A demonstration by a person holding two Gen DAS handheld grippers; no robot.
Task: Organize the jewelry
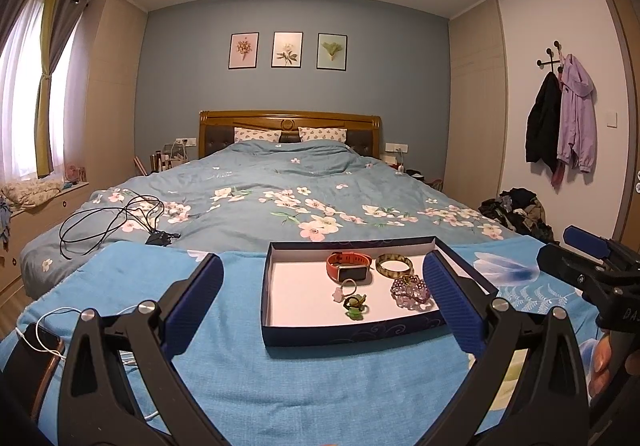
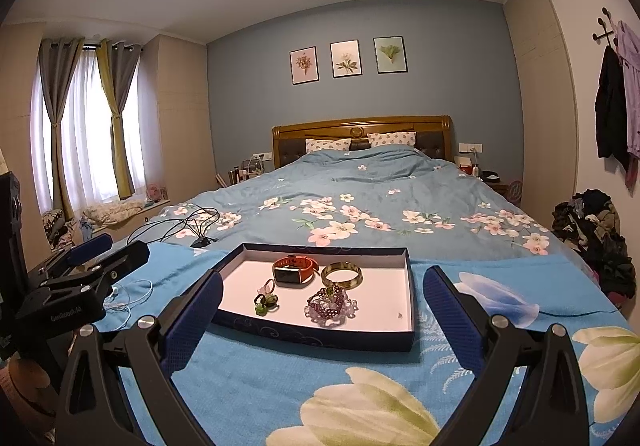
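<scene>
A shallow dark blue box (image 1: 348,334) (image 2: 304,338) with a white floor lies on a blue towel at the foot of the bed. In it lie a red smartwatch (image 1: 349,266) (image 2: 294,272), a gold-green bangle (image 1: 394,266) (image 2: 341,274), a purple bead bracelet (image 1: 412,290) (image 2: 330,304), a pink flower ring (image 1: 345,290) (image 2: 266,288) and a green ring (image 1: 355,306) (image 2: 266,304). My left gripper (image 1: 324,306) is open and empty, just short of the box. My right gripper (image 2: 320,320) is open and empty, its jaws either side of the box's near edge.
Black cables (image 1: 116,224) lie on the floral duvet beyond the towel. A phone with a white cable (image 1: 32,350) lies at the towel's left. A pile of clothes (image 2: 596,230) is on the floor at the right. Coats (image 1: 560,121) hang on the wall.
</scene>
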